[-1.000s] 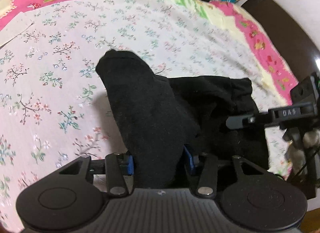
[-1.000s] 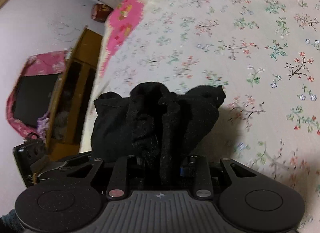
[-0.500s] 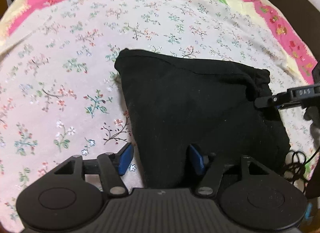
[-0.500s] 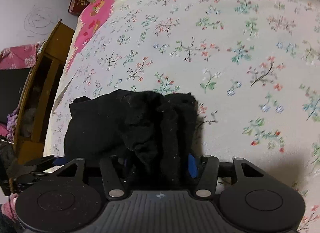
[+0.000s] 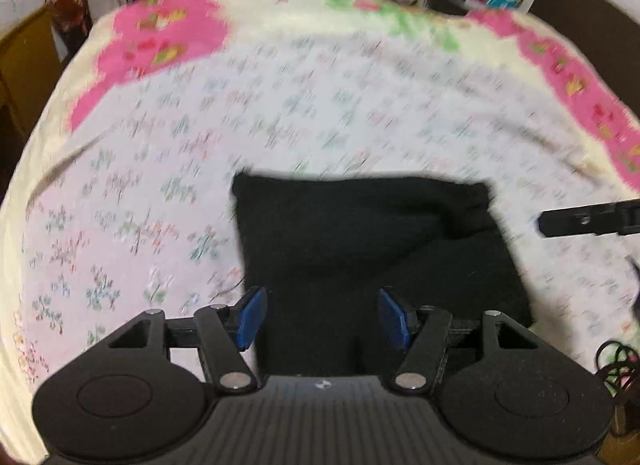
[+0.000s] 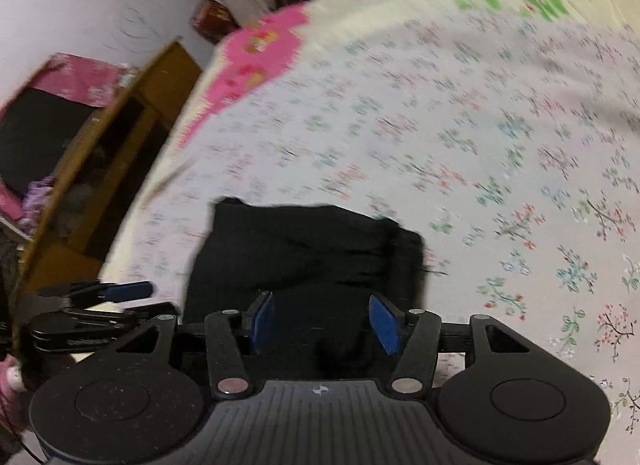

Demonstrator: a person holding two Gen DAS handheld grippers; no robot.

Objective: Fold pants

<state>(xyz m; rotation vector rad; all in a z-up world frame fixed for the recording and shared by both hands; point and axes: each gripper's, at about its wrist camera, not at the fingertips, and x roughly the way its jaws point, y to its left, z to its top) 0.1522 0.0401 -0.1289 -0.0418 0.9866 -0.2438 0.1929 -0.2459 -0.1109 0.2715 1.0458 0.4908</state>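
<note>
- The black, soft-knit pants (image 5: pixel 360 249) lie as a compact, roughly four-sided bundle on the bed (image 5: pixel 168 169), which is covered by a white flower-print sheet with a pink-and-cream border — near the bed's near edge in the left wrist view, well apart from the pink border at its far edge.
- Judged from that shape, the folding looks nearly or fully done: no loose leg trails out and the edges are fairly straight. A ridge of bunched cloth runs across the top layer toward the bundle's right side, so a smoothing pass may be all that is left.
- The left gripper (image 5: pixel 322 319) hovers over the bundle's near edge, its jaws apart with blue pads clear of the cloth; they have just been opening, and nothing is pinched between them.
- The right gripper (image 6: pixel 322 325) is likewise spread over the near edge in its own view — it too has just opened, and no pad presses on the fabric.
- The bundle's long axis runs across the left wrist view, about parallel with the bed's near edge, though the difference from its short side is slight; which end is the waistband I cannot tell.
</note>
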